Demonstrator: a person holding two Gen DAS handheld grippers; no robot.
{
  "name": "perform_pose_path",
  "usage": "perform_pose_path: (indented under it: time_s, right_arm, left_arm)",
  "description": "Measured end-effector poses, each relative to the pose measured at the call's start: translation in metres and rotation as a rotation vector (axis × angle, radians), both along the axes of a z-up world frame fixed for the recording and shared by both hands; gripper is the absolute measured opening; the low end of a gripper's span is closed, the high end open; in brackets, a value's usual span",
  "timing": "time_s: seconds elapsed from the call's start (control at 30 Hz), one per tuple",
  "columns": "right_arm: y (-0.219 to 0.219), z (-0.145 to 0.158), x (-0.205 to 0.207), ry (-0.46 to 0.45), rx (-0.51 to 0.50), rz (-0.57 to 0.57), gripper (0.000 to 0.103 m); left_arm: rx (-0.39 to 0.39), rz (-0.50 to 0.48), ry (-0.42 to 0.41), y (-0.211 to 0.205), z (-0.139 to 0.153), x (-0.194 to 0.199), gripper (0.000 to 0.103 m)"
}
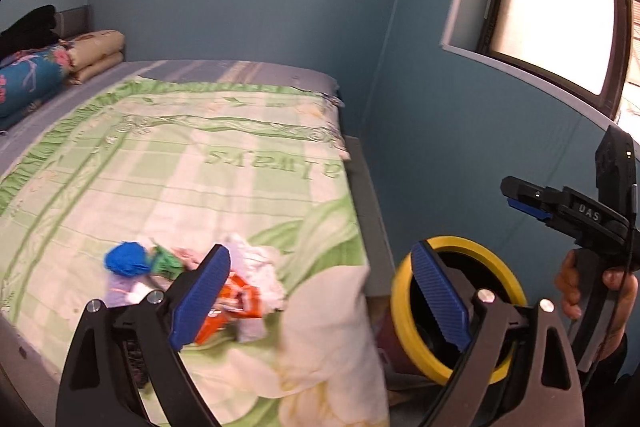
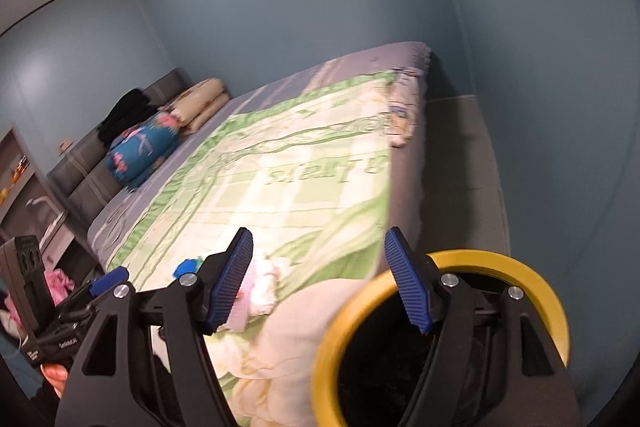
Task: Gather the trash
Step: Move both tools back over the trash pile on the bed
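A pile of trash lies on the green bedspread near the bed's near corner: a blue crumpled ball point(image 1: 127, 259), a green scrap point(image 1: 167, 262), an orange wrapper point(image 1: 236, 303) and white tissues point(image 1: 260, 267). In the right wrist view the tissues point(image 2: 262, 285) and blue ball point(image 2: 187, 266) show too. A bin with a yellow rim point(image 1: 404, 311) stands on the floor beside the bed, also in the right wrist view point(image 2: 332, 339). My left gripper point(image 1: 320, 303) is open and empty, above the bed corner between pile and bin. My right gripper point(image 2: 320, 279) is open and empty above the bin; it shows at right in the left wrist view point(image 1: 528, 203).
The bed point(image 1: 200, 155) fills the corner of a blue-walled room. Folded quilts point(image 1: 48, 67) and dark clothes point(image 1: 32, 27) lie at its head. A window point(image 1: 552, 11) is in the right wall. A narrow grey floor strip point(image 2: 464, 163) runs between bed and wall.
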State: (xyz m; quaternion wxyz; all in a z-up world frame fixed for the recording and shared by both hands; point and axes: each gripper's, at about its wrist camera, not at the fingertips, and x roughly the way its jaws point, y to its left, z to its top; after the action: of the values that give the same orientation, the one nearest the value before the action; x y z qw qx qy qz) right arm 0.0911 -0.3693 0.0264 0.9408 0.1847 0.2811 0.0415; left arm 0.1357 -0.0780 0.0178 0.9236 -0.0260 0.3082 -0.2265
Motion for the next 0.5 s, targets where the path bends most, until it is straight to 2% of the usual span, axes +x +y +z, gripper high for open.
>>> perform_pose_path:
  time_s: [0.27, 0.5]
  right_arm:
    - [0.060, 0.010, 0.026, 0.010, -0.049, 0.134, 0.065]
    - [0.096, -0.004, 0.050, 0.078, -0.047, 0.223, 0.065]
  left_arm:
    - [0.009, 0.150, 0.017, 0.072, 0.000, 0.007, 0.090]
    - [0.018, 0.249, 0.059, 0.122, -0.019, 0.010, 0.090]
